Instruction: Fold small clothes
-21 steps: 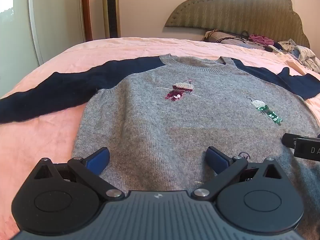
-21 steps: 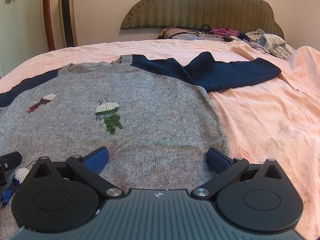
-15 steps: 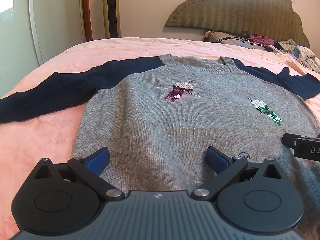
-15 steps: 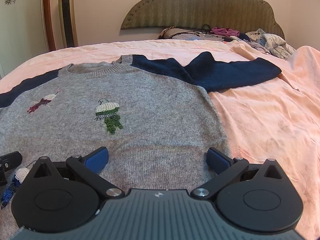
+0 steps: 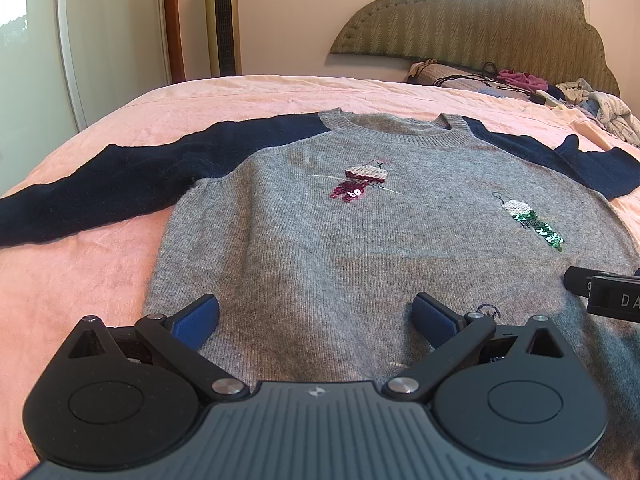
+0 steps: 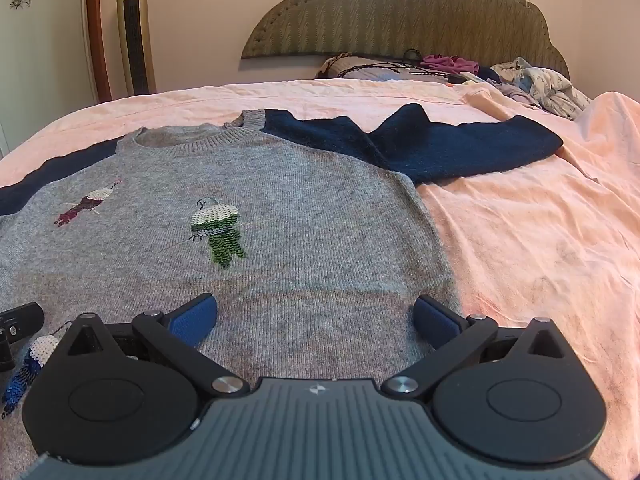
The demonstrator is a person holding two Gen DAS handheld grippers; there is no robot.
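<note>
A small grey knit sweater (image 5: 360,248) with navy sleeves and sequin birds lies flat, front up, on the pink bed; it also shows in the right wrist view (image 6: 304,216). Its left sleeve (image 5: 100,196) stretches out to the left. Its right sleeve (image 6: 440,144) lies out to the right with a fold in it. My left gripper (image 5: 316,316) is open and empty over the hem's left part. My right gripper (image 6: 316,316) is open and empty over the hem's right part. Each gripper's tip shows at the edge of the other's view.
The pink bedsheet (image 6: 540,240) spreads to the right, wrinkled. A pile of loose clothes and cables (image 6: 460,68) lies by the padded headboard (image 6: 400,8). A tower fan (image 5: 222,20) and a door stand by the wall at far left.
</note>
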